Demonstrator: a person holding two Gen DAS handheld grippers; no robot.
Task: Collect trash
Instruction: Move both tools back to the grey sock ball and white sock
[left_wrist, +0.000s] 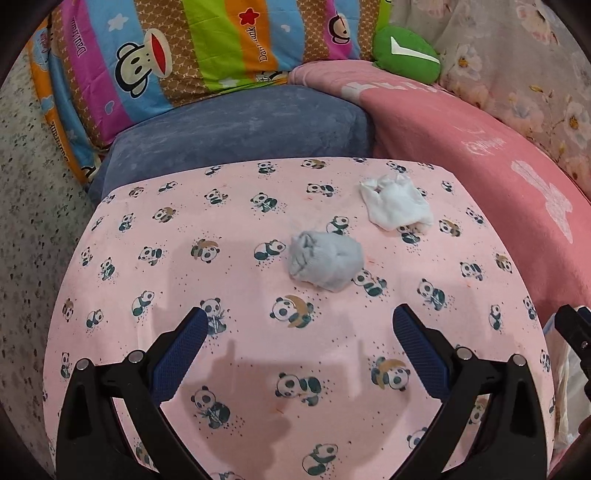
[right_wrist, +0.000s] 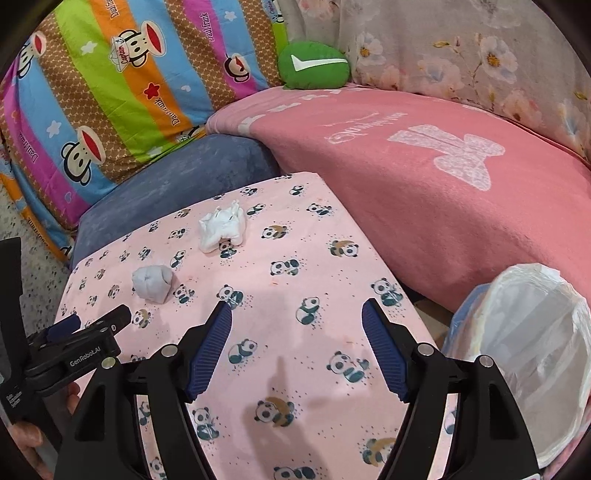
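Observation:
A grey crumpled paper wad and a white crumpled tissue lie on a table with a pink panda-print cloth. My left gripper is open and empty, just short of the grey wad. In the right wrist view the grey wad and the white tissue lie ahead to the left. My right gripper is open and empty over the cloth. The left gripper shows at the left edge. A bin with a clear plastic liner stands at the right.
A blue cushion sits behind the table. A pink blanket covers the sofa to the right. A striped cartoon pillow, a green cushion and a floral cloth lie at the back. Speckled floor is at the left.

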